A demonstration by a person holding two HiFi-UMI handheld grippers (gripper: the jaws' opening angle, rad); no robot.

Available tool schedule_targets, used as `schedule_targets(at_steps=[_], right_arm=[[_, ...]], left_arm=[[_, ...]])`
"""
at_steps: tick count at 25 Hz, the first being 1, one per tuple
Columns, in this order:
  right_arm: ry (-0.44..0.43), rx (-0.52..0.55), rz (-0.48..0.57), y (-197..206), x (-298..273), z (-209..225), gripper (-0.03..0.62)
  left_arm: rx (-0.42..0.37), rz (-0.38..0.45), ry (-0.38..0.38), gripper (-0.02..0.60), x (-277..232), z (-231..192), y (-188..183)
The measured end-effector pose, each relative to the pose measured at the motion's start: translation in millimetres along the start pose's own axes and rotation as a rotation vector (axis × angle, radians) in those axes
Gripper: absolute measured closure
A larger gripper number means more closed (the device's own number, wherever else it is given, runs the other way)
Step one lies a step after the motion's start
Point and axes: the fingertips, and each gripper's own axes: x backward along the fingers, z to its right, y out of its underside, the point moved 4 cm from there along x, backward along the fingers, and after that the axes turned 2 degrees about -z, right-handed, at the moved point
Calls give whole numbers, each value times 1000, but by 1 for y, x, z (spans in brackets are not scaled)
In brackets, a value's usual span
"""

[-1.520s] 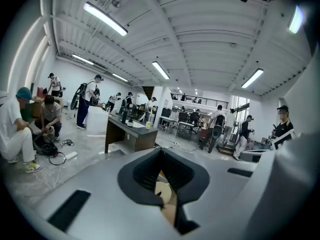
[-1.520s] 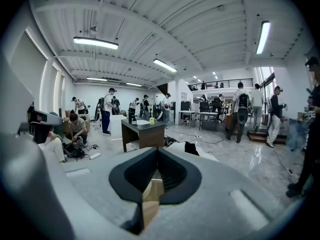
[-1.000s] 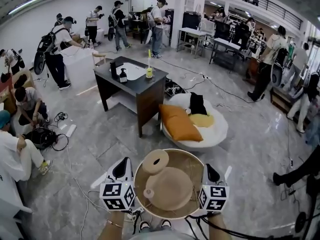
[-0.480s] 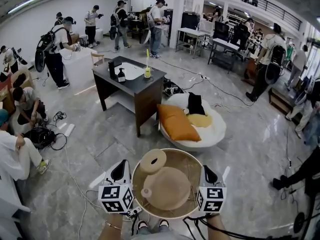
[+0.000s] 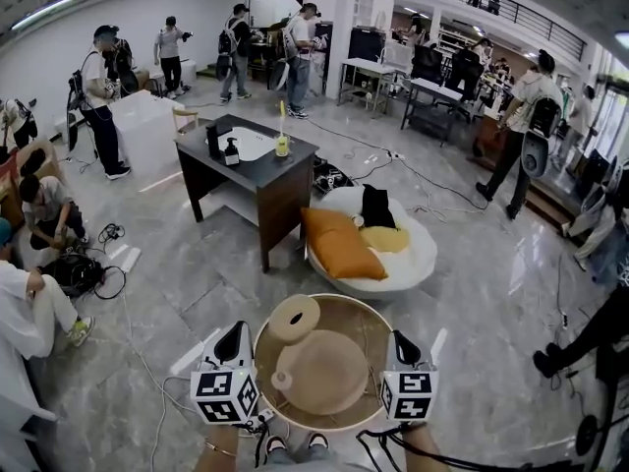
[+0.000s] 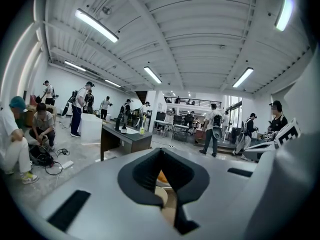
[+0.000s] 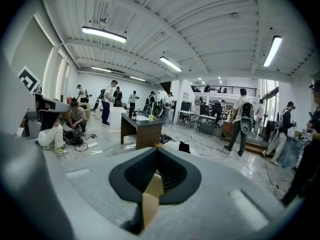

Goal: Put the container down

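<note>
The left gripper (image 5: pixel 234 340) and the right gripper (image 5: pixel 402 346) point forward side by side (marker cubes facing up). Each tilts slightly downward, its jaws clamped on opposite edges of the container (image 5: pixel 371 324).

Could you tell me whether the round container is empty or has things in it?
Not empty: inside the container lie a flat tan disc and a larger domed tan piece.

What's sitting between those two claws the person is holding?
A round tan container, seen in the head view. The left claw and right claw each grip its rim on opposite sides. Two round tan pieces lie inside it.
</note>
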Motion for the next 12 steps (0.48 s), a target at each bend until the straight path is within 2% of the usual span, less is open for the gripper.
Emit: schedule_targets(at_steps=[6,12], right_arm=[[1,-13,-1,-1,4,5,589],[-26,-74,-11,8,11,9,589]], left_arm=[[3,-3,2,589,4,4,3],[7,-6,-4,589,13,10,7]])
